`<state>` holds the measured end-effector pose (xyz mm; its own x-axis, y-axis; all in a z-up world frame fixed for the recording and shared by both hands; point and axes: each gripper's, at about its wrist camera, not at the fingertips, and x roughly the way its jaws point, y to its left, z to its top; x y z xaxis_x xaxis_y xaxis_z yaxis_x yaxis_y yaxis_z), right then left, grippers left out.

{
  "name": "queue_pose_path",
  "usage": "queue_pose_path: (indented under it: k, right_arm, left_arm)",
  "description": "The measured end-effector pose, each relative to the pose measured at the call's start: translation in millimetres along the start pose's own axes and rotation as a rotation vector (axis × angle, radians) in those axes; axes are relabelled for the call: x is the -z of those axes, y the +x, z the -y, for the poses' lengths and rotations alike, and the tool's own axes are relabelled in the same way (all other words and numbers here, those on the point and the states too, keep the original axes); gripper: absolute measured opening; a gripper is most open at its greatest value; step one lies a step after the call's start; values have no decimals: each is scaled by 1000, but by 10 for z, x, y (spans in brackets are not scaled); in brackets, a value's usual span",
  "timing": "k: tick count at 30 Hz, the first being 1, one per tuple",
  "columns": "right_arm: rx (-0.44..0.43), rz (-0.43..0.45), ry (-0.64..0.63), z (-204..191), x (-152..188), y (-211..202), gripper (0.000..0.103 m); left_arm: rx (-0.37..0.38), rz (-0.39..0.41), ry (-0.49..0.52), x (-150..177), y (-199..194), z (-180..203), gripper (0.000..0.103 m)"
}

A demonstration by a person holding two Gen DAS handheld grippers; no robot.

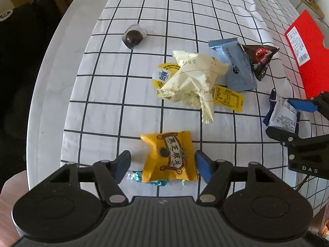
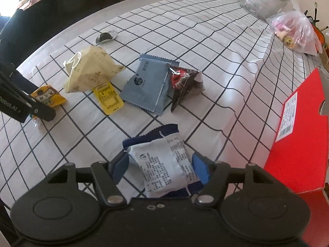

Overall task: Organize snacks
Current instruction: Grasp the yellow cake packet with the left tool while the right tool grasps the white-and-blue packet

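**Two claws astride two snack packets**

The left claw point(image 1: 163, 165) straddles the yellow packet point(image 1: 169, 156) on the checked surface point(image 1: 115, 86); its right pad touches the wrapper at 3 o'clock, its left pad stands just clear at 9 o'clock, so nothing is gripped. The right claw point(image 2: 161, 169) is clenched on the blue-and-white packet point(image 2: 162, 164), pads pressing both sides. The cream packet point(image 1: 192, 82) lies at 12 o'clock from the yellow one, the red box point(image 2: 298, 144) at 3 o'clock

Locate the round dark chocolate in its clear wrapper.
In the left wrist view, the chocolate lies alone at upper left on the checked cloth, beyond the cream packet.
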<state>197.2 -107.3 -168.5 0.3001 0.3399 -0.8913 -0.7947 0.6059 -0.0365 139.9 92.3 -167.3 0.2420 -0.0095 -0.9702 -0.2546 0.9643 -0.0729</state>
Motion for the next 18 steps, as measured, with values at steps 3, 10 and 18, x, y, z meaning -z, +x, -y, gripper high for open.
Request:
queue_pose_path:
  k: [3,10,18]
  right_arm:
    - [-14,2,15,17,12,-10,57]
    - [-16,14,61,30,44,-51,47]
    - [-7,49,168,86,96,-219,46]
  left_arm:
    - [7,1,-7,-1,-4,-12,59]
    - [19,13,-24,-11,-59,-41,44]
    - [29,36,-34,-40,-133,-61,35]
